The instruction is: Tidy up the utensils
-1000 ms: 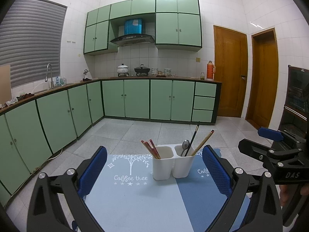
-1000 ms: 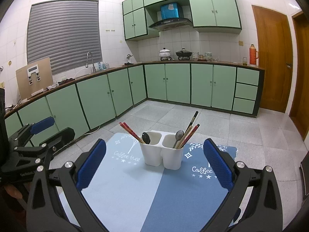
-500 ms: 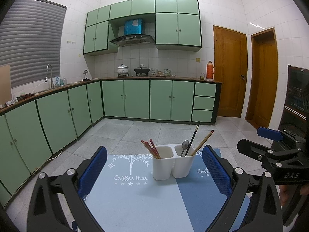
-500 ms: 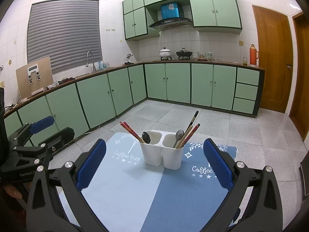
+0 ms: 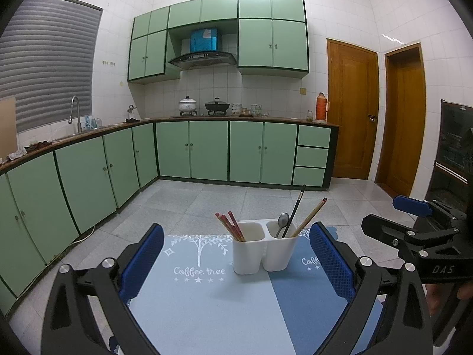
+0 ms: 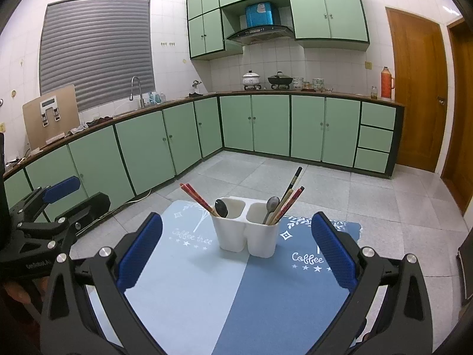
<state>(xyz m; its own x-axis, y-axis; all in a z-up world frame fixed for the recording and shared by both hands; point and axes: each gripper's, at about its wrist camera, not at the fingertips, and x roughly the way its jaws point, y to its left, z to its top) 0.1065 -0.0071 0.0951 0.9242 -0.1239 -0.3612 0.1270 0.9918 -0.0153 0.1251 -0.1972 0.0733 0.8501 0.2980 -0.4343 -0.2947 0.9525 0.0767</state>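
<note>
A white two-compartment utensil holder (image 5: 263, 247) stands on a blue two-tone mat (image 5: 207, 304); it also shows in the right wrist view (image 6: 246, 229). Its left compartment holds red chopsticks (image 5: 230, 226) and, in the right wrist view, a dark spoon (image 6: 221, 207). Its right compartment holds a metal spoon (image 5: 282, 222), a black chopstick (image 5: 297, 207) and wooden chopsticks (image 5: 310, 216). My left gripper (image 5: 236, 263) is open and empty, short of the holder. My right gripper (image 6: 236, 251) is open and empty, also short of it.
The mat (image 6: 236, 295) covers a small table with tiled floor (image 5: 207, 201) around it. Green kitchen cabinets (image 5: 207, 148) line the left and far walls. Wooden doors (image 5: 351, 109) are at the right. A dark cabinet (image 5: 455, 148) stands at the far right.
</note>
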